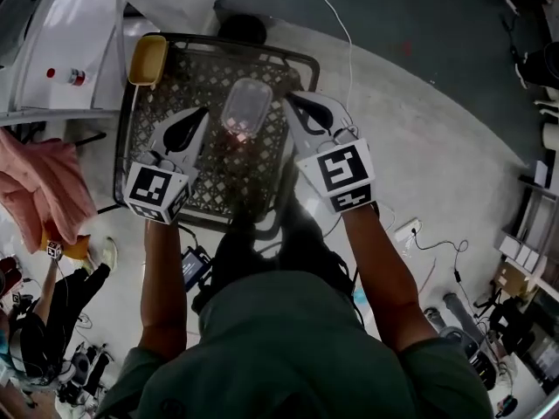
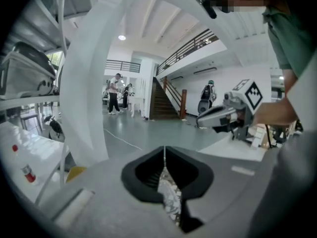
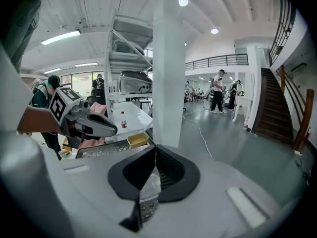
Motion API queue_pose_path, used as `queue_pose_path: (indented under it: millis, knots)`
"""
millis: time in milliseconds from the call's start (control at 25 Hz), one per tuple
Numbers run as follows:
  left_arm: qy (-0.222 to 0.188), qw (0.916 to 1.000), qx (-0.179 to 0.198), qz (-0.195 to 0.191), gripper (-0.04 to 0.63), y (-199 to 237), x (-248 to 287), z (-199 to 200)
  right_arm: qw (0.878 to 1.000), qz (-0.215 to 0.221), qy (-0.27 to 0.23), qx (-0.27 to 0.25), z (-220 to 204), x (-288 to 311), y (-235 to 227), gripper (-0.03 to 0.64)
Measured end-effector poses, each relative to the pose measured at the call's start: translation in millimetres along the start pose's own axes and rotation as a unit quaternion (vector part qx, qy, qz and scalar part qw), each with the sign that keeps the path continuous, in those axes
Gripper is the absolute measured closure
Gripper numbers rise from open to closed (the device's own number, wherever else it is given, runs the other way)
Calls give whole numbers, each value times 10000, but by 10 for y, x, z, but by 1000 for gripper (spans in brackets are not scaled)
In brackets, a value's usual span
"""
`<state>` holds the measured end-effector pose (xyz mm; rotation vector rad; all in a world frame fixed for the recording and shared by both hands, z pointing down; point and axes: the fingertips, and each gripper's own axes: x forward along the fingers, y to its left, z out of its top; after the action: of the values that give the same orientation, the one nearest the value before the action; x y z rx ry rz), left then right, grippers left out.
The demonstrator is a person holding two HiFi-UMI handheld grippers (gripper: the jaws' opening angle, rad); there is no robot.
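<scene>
Above the black lattice crate's [image 1: 140, 125] far half, the head view shows a clear plastic bag [image 1: 246, 107] stretched between the left gripper [image 1: 204, 112] and the right gripper [image 1: 291, 101]. Only the gripper views show each pair of jaws pinched together on the bag's film.

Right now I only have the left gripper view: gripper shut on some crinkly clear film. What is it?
Observer: A clear plastic bag; the head view shows it held between the left gripper and the right gripper.
Operator: What's under it?
Observer: A black lattice crate; the bag lies within its outline, contact unclear.
Operator: Right gripper shut too?
Observer: Yes, the right gripper view shows it shut on the bag's film.
</scene>
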<state>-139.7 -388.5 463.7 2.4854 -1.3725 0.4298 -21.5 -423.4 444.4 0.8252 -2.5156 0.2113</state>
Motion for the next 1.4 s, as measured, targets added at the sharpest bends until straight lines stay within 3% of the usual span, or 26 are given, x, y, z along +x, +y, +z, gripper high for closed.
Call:
queue_pose_path:
  millis: [640, 840, 1400]
  knots:
    - [910, 9930, -688, 316, 546, 321, 675, -1362, 9955, 289, 836, 354, -1166, 1034, -329, 584]
    - [1137, 9886, -838, 518, 534, 334, 566, -1453, 9941, 370, 929, 430, -1168, 1061, -285, 580]
    - [1667, 9744, -1307, 753, 505, 610, 968, -2613, 9857, 567, 1447, 656, -2115, 1881, -343, 563]
